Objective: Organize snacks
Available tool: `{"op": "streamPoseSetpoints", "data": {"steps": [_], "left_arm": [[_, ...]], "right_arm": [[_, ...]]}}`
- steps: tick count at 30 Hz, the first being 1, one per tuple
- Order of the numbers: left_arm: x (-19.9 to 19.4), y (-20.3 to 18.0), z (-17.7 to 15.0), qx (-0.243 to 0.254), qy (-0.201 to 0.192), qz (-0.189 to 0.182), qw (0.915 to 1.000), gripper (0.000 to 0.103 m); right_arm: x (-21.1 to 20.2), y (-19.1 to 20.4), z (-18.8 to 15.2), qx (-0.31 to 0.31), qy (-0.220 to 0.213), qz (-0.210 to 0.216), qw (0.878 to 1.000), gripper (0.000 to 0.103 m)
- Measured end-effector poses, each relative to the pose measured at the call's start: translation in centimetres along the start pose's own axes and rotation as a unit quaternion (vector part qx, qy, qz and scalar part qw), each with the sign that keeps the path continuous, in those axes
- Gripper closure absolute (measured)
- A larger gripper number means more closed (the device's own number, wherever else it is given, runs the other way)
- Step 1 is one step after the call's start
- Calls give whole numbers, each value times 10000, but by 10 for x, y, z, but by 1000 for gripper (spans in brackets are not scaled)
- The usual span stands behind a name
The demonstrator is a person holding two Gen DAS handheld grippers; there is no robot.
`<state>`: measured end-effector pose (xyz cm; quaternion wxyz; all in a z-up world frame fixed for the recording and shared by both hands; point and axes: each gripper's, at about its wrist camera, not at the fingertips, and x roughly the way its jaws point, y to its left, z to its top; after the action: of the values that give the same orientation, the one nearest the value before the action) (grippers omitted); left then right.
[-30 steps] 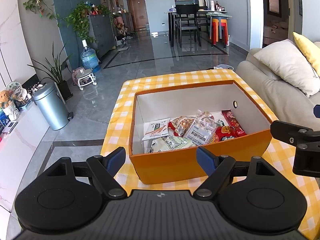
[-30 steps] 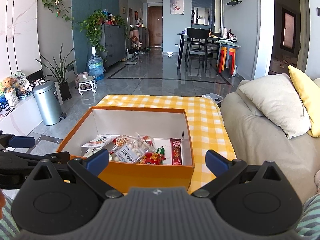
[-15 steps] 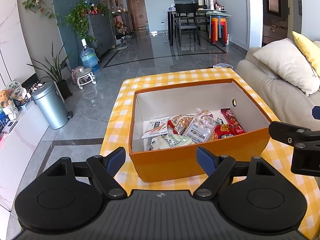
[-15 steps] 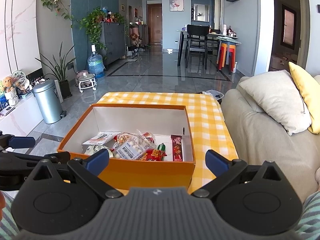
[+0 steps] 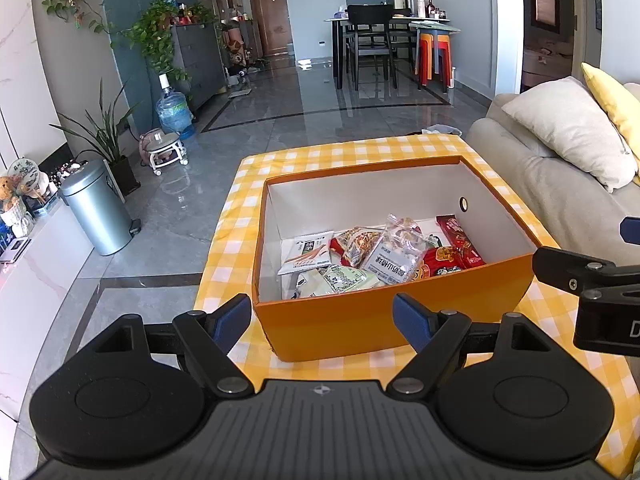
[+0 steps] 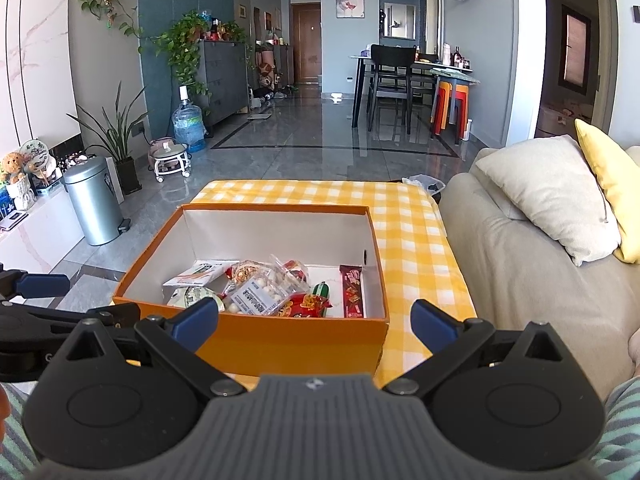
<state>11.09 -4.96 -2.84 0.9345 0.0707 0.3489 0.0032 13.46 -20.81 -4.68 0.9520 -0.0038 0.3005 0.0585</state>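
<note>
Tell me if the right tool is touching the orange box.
Apart. In the right wrist view the right tool hangs open short of the box, and neither finger reaches its near wall.

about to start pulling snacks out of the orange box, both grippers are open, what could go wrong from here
1. The snacks overlap in a pile: gripping the clear bag of white balls may drag the red packet beneath it.
2. The red bar lies flat against the box's right wall, leaving a hand-held gripper little finger room.
3. The orange box sits on a loose checked cloth and may slide if bumped.
</note>
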Motion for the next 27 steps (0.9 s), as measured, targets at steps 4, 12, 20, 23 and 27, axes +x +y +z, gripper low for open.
{"op": "streamPoseSetpoints", "data": {"steps": [4, 12, 20, 23, 27], "left_arm": [[0, 0, 0, -10, 5, -4, 10000, 9], [1, 0, 0, -9, 19, -20, 10000, 9], [2, -1, -2, 19, 26, 56, 10000, 9], [2, 0, -3, 9, 42, 75, 10000, 9], [2, 1, -1, 22, 37, 106, 9999, 9]], "right_arm": [[2, 1, 0, -10, 67, -23, 10000, 4], [4, 2, -1, -30, 108, -3, 9999, 4], [5, 2, -1, -23, 161, -10, 9999, 4], [6, 2, -1, -27, 171, -10, 9998, 4], [6, 3, -2, -45, 195, -17, 9998, 4]]}}
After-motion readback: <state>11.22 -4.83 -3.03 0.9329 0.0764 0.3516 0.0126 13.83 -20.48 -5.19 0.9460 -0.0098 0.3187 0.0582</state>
